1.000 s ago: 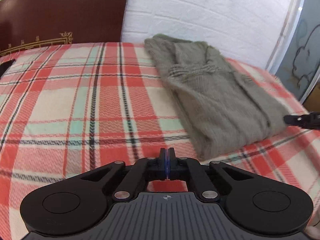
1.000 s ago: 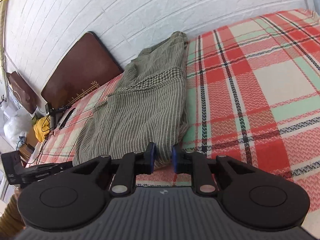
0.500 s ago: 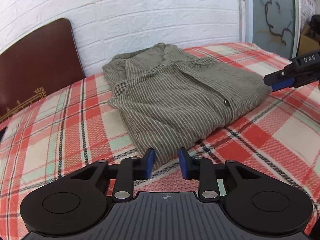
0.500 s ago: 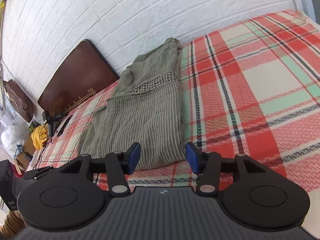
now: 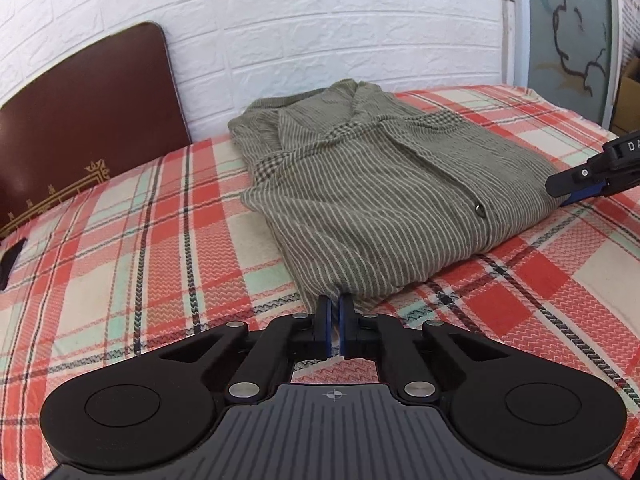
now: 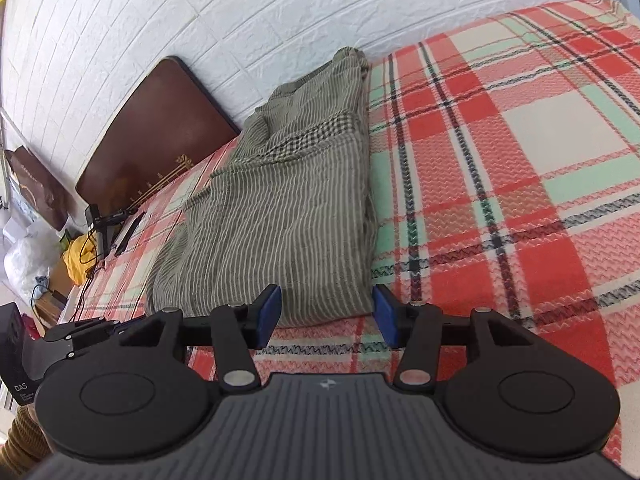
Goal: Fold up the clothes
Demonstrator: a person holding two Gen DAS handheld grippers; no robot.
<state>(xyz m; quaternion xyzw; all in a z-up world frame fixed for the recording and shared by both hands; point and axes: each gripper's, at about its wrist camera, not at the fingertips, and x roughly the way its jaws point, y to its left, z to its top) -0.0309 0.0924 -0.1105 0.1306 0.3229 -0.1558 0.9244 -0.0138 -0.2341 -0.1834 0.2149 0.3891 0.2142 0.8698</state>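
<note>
Grey-green striped button-front shirt, folded lengthwise into a long strip, lies on a bed covered by a red, cream and mint plaid blanket. Collar end sits at the far side, close to the white brick-pattern wall; hem end is nearest both cameras. A dark metal button shows on the placket near the right edge.

Left claw: jaws fully closed, pinching the near left hem corner of the shirt; a small pucker of fabric rises between the blue pads.

Right claw: jaws about half spread, blue pads straddling the near right hem corner. Pads do not press the cloth; nothing held. In the left wrist view its tip reaches in from the right edge, just beside the shirt's right side.

Dark brown padded headboard with gold trim stands at the far left against the wall.
</note>
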